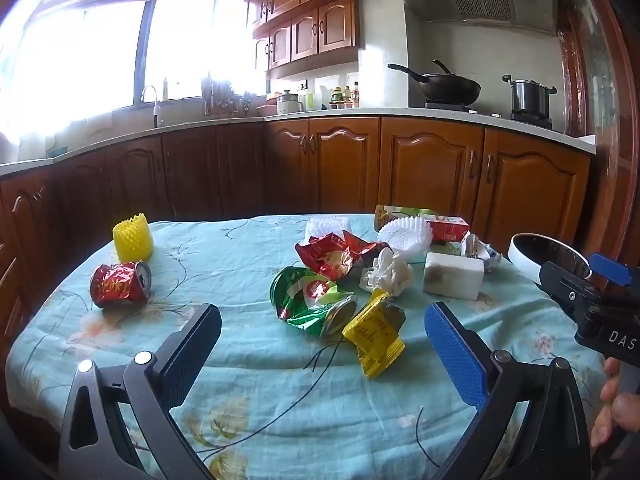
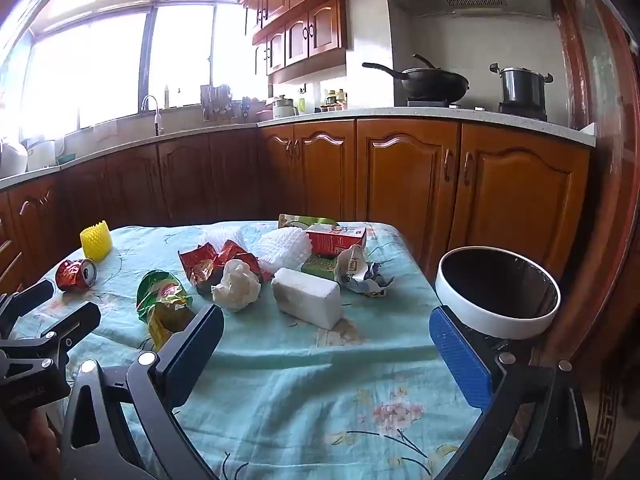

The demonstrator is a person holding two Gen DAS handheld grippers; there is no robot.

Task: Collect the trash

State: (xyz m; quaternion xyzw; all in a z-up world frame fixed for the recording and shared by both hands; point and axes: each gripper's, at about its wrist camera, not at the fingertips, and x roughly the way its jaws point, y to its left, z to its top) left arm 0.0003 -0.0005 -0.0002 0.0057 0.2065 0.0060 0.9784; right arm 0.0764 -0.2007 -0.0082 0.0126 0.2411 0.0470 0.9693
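both tongs gape wide, empty; best drop left pair squarely over yellow wrapper beside green packet, pinch low.

Black left gripper, blue finger pad, silver screws

A: What's unclear?
B: The window at upper left is blown out white. The bin at right is half behind the right gripper.
A: And the bottles?
B: Too small to read.
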